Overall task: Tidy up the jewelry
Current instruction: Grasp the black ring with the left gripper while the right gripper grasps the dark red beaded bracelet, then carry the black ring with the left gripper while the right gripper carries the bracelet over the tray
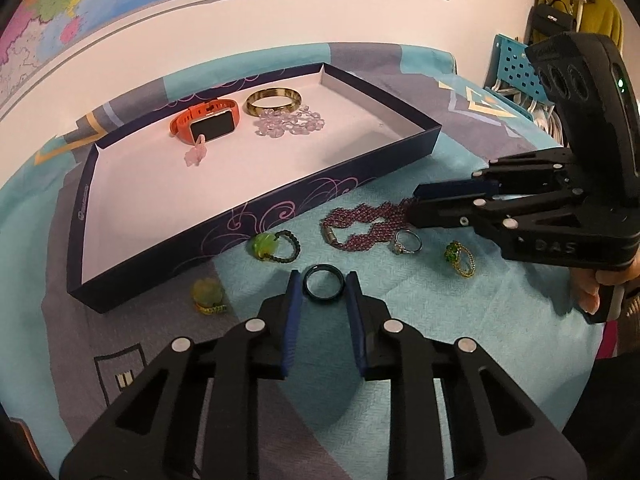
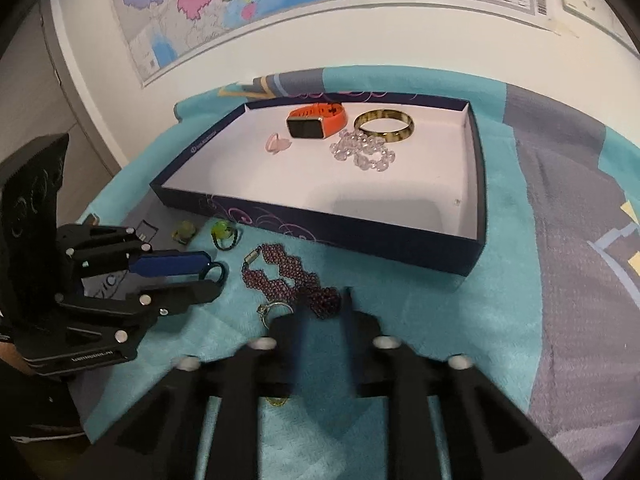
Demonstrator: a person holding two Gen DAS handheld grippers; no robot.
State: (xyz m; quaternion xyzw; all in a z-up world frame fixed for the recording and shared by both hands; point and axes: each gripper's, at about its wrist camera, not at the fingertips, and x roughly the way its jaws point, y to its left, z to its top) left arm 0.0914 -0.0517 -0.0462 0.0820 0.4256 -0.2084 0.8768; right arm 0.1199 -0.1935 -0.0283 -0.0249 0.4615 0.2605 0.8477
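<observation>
Pads of your left gripper [image 1: 323, 280] bracketed the dark ring [image 1: 323, 282] lying flat on the teal cloth [image 1: 400, 292], touching or nearly so; a firm clench I could not confirm. Your right gripper [image 2: 320, 304] stood slightly parted over one end of the purple beaded bracelet [image 2: 288, 276], whose length ran diagonally away leftward. Beyond, the navy box [image 2: 360, 236] held an orange watch [image 2: 316, 122], amber bangle [image 2: 384, 125], clear bead strand [image 2: 362, 152] and pink ring [image 2: 276, 144].

the right gripper's [image 2: 320, 300] own fingers blur in the right wrist view and hide part of the purple beaded bracelet [image 2: 288, 276], the silver ring [image 2: 272, 310] and a gold trinket [image 2: 278, 401] beneath them
</observation>
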